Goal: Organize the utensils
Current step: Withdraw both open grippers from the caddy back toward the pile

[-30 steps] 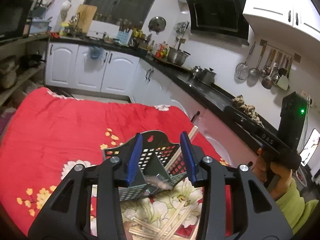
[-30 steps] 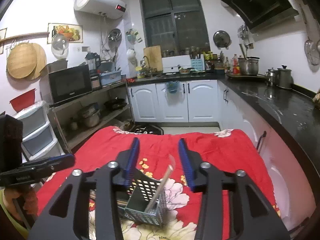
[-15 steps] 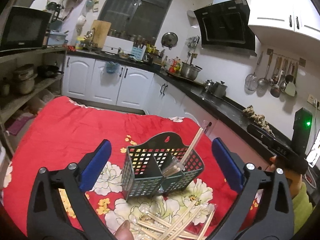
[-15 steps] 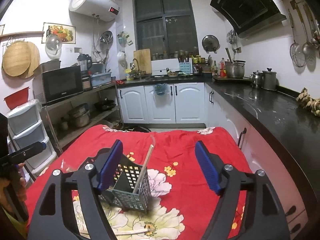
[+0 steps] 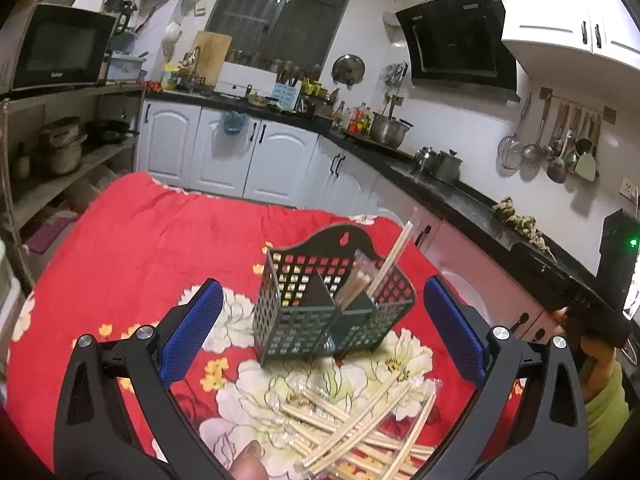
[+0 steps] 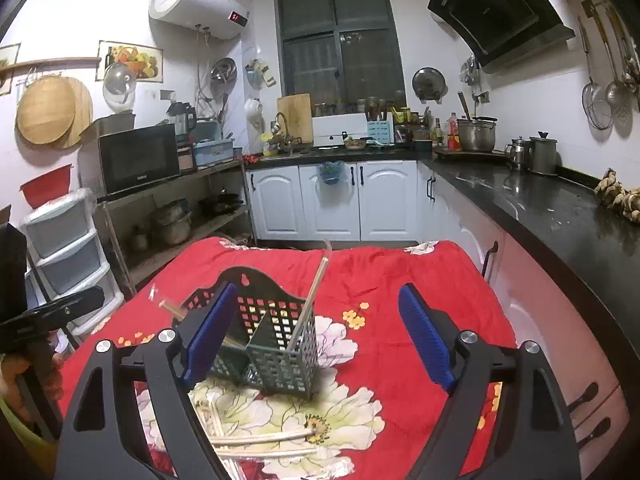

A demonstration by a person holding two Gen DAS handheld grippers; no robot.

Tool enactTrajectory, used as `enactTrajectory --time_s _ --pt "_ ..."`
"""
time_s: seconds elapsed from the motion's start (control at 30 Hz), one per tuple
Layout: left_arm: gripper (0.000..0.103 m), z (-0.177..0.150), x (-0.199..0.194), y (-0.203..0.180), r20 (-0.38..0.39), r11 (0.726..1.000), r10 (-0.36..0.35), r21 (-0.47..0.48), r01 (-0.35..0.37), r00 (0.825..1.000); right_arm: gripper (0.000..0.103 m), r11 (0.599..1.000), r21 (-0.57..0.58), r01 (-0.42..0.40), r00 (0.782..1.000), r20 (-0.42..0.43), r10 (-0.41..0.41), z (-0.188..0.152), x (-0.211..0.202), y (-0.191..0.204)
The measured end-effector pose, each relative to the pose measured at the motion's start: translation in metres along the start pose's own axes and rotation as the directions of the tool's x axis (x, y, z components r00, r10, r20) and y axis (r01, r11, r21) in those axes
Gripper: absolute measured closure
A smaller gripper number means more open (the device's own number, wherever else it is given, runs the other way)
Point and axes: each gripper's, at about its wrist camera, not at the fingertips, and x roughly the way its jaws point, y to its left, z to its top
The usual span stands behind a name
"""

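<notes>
A dark green perforated utensil caddy (image 5: 332,300) stands on the red floral cloth (image 5: 140,248). Wrapped chopsticks (image 5: 390,256) lean upright in its right compartment. A loose pile of wrapped chopsticks (image 5: 360,428) lies on the cloth in front of it. My left gripper (image 5: 324,332) is open and empty, its jaws wide either side of the caddy, short of it. In the right wrist view my right gripper (image 6: 316,336) is open and empty, the caddy (image 6: 272,344) between its jaws, a chopstick pair (image 6: 310,304) standing in it and loose chopsticks (image 6: 260,440) below.
A black countertop (image 6: 560,208) with pots runs along the right. White cabinets (image 6: 332,204) stand behind the table. A shelf rack with a microwave (image 6: 138,158) and plastic drawers (image 6: 64,248) is on the left. The other hand and gripper handle (image 5: 592,320) show at the right edge.
Both grippers went from nearly shut to wide open and drew back from the caddy. Chopsticks now stand in the caddy's compartments.
</notes>
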Motion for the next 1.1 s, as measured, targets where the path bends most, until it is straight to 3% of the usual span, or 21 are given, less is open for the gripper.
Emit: enactTrajectory --time_s 1.1 --pt "0.011 -0.056 -0.018 0.009 -0.097 0.998 0.053 -0.012 -0.055 0.994 0.021 0.999 -0.025 -0.029 0.994 -0.102 0.026 -0.059 -0.012 0.021"
